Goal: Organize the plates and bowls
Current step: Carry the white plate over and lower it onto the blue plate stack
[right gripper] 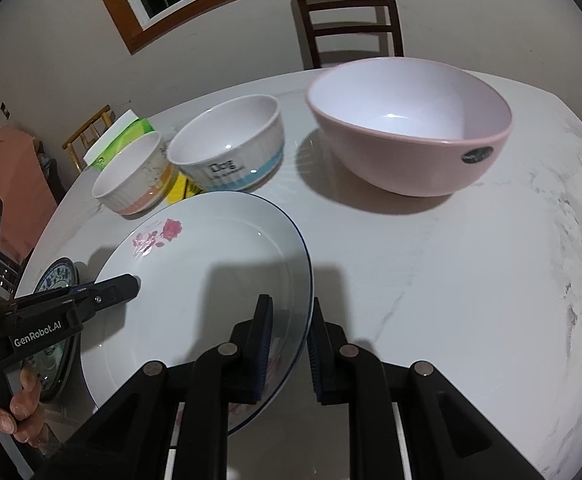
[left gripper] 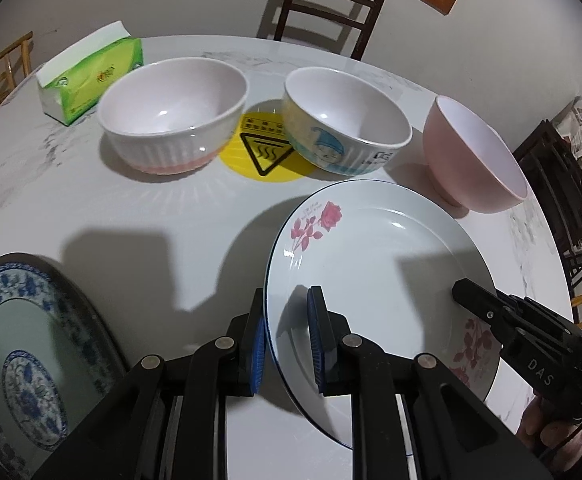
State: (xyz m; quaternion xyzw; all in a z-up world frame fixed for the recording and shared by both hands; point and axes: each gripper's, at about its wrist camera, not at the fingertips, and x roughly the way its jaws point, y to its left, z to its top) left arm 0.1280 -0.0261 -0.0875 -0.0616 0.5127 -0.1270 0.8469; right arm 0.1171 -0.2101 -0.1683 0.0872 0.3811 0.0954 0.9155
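Taking the rose plate [left gripper: 375, 256] as landmark and going left to right in the left wrist view: far to its left, at the near edge of the white marble table [left gripper: 139, 208], lies a blue plate [left gripper: 23, 360] with a dark rim, well apart from the rose plate. Behind and left of the rose plate stands a green tissue pack [left gripper: 91, 76], and just right of the pack a ribbed bowl [left gripper: 171, 116] with a pink band at its foot. Between that bowl and the next lies a yellow sticker [left gripper: 263, 156] with a warning triangle, directly behind the rose plate. Right of the sticker sits a cartoon bowl [left gripper: 343, 120] with a blue stripe, and behind the rose plate's right side stands a pink bowl [left gripper: 471, 156], the largest of the three. A dark chair [left gripper: 327, 4] stands against the wall beyond the table. The rose plate itself is tilted, its left rim raised clear of the table. The left gripper [left gripper: 287, 344] is clenched on the plate's left rim, one blue pad outside and one inside. At the plate's right rim the right gripper [right gripper: 289, 352] is likewise clenched on the rim, one finger over the inner face and one beneath the edge. In the right wrist view a hand [right gripper: 7, 412] wraps the left gripper's handle, below and left of the plate.
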